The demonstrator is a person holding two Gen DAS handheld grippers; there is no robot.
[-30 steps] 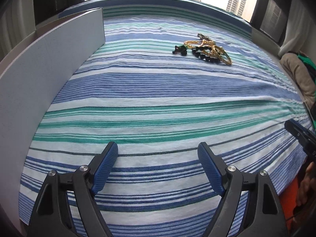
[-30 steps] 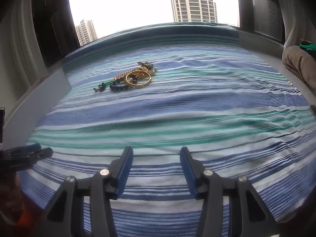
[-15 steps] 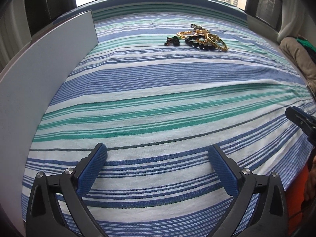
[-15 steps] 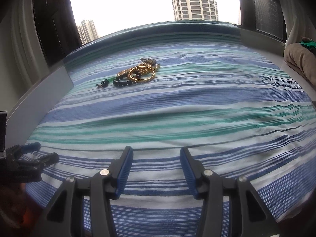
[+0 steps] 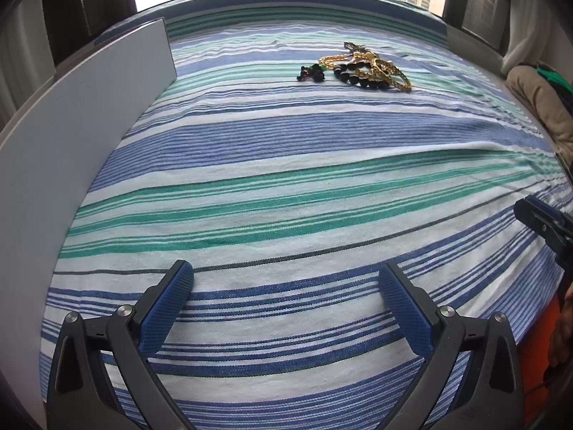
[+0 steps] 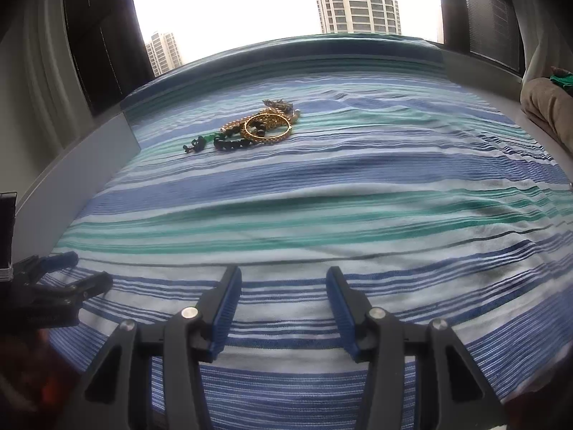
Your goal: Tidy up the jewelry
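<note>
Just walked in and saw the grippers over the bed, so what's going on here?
A person holds a two-finger gripper in each hand above a striped bedsheet. A tangled jewelry pile of gold bangles and dark beads lies far ahead, untouched. The left gripper has just been opening its jaws and stands wide, with nothing between them. The right gripper is partly open and also empty. Sorting has not yet begun.

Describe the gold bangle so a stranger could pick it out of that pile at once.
On the striped bedspread, look to the far side near the window for the small jewelry heap. The gold bangle is the rigid, smooth, closed hoop on the heap's right side, lying partly over the black bead strand, unlike the limp beaded pieces around it.
</note>
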